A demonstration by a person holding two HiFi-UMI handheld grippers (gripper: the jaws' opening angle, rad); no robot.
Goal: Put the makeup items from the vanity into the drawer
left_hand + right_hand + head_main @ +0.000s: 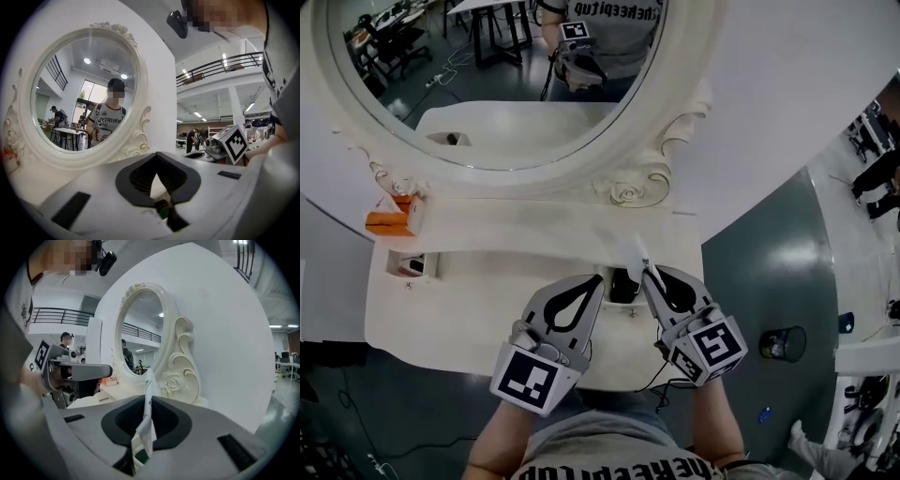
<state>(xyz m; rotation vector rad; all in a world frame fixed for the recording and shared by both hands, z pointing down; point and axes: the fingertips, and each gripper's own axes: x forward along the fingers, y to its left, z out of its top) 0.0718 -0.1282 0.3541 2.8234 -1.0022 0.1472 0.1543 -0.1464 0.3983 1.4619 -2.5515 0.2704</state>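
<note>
Right gripper (146, 401) pinches a white makeup tube (639, 255) just above the small open drawer (624, 286), mid-vanity (469, 309). Left gripper (157, 155) has its jaws pressed together, empty, beside the drawer.

Judgement: lower the tube end-first and release inside.

Drawer contents too dark to read. Orange box (392, 219) lies far left.

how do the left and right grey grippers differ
The right gripper clamps a flat white tube standing above its jaws; the left gripper holds nothing. The left gripper's jaws are shut together; the right gripper's are parted by the tube. Both hover over the white vanity.
</note>
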